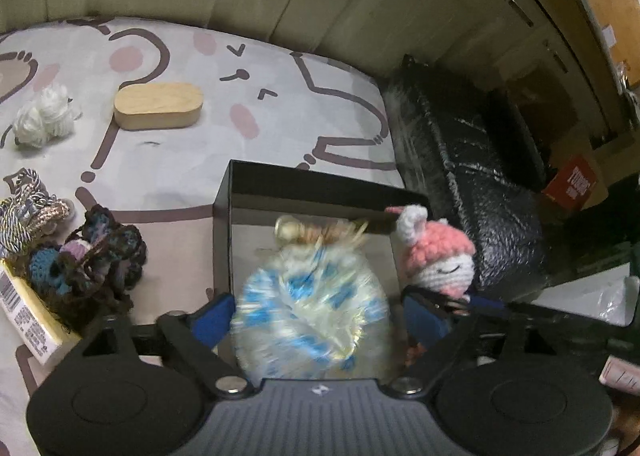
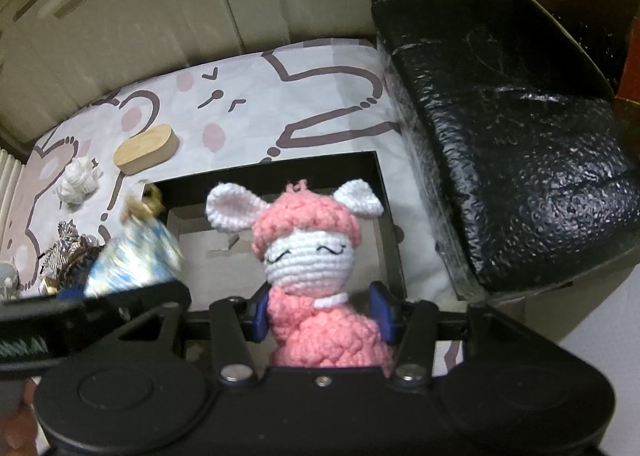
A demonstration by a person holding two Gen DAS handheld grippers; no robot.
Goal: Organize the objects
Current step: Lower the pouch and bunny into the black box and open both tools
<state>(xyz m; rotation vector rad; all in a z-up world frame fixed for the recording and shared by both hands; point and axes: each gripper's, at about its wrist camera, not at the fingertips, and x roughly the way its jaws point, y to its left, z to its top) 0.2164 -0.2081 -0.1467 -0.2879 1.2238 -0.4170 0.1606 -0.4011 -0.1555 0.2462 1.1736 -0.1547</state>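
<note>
My left gripper (image 1: 316, 316) has the fluffy ball (image 1: 312, 308) between its two blue pads. The ball is blurry, and I see a thin gap on each side, so I think my fingers are apart and the ball is slipping free. It hangs just over the black box (image 1: 304, 192). My right gripper (image 2: 322, 310) is clamped on the pink doll (image 2: 316, 256), squeezing its body below the white head. The doll is over the box too, on the right side of the ball.

Both toys are made of yarn. I think they are very light and squishy. They will not break if they drop. The ball is puffy, so a grip can slide on it. The best hold is across its fat middle. The doll is best held around its body, not by its thin ears.

Outside the box, on the cloth, there is more to tidy. A dark yarn flower (image 1: 100, 256) lies just left of the box. Some twisty cords (image 1: 28, 208) lie further left. A white yarn clump (image 1: 42, 120) and a wood block (image 1: 158, 106) sit well behind the box. A shiny black bag (image 2: 512, 144) is on the right of the box.
</note>
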